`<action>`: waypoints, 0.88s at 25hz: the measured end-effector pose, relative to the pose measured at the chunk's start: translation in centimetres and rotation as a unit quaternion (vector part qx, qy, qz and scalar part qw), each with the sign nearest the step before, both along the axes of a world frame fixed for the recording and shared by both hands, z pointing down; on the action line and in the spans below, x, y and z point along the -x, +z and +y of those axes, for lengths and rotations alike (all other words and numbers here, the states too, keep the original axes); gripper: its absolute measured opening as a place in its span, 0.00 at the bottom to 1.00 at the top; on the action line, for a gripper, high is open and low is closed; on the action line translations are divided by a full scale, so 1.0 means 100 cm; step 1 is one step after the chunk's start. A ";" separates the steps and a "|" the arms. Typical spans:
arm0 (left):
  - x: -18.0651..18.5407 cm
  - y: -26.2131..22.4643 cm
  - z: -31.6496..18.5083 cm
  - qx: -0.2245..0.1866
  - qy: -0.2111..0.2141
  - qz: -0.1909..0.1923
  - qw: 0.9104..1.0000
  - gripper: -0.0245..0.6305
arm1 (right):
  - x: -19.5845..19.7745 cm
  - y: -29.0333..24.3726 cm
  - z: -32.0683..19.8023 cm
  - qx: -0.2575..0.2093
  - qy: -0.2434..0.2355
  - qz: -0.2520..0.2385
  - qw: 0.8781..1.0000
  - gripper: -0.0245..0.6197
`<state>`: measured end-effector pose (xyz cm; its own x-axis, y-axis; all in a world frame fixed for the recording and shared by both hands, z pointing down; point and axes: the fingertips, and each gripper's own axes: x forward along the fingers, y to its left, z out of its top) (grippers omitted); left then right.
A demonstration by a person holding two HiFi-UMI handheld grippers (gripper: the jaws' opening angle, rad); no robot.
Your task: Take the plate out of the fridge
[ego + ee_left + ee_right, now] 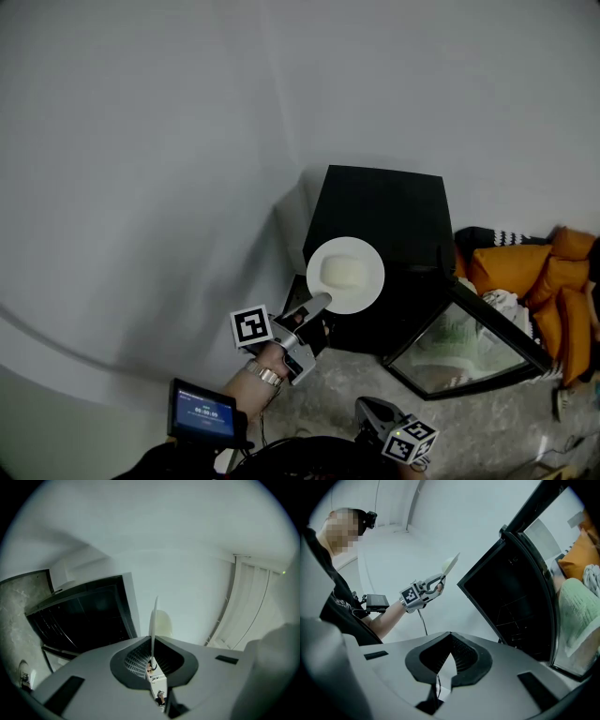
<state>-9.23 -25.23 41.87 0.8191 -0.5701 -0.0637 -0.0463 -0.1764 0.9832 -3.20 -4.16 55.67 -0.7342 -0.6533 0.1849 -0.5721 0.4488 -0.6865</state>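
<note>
Here, your left claw (317, 304) is pinching the rim of the white plate (345, 275). The plate is projecting forward from the claw's tips, outside the black fridge (384, 211) that is standing beyond it. The fridge door (469, 342) is hanging open to the claw's right. Your right claw (367, 407) is hovering lower and nearer you, its tips pressing together on nothing.

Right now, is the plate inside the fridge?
No, the left tool holds the plate by its rim in the air, outside the open black fridge.
</note>
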 end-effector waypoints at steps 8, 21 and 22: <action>-0.033 -0.004 -0.053 0.002 -0.003 0.008 1.000 0.06 | -0.052 -0.013 -0.014 -0.013 0.056 0.007 0.998 0.04; -0.060 0.024 -0.113 0.086 -0.084 -0.053 0.991 0.09 | -0.107 -0.013 -0.028 -0.014 0.110 -0.035 0.993 0.04; -0.061 0.025 -0.116 0.088 -0.088 -0.058 0.991 0.09 | -0.108 -0.013 -0.030 -0.014 0.108 -0.038 0.993 0.04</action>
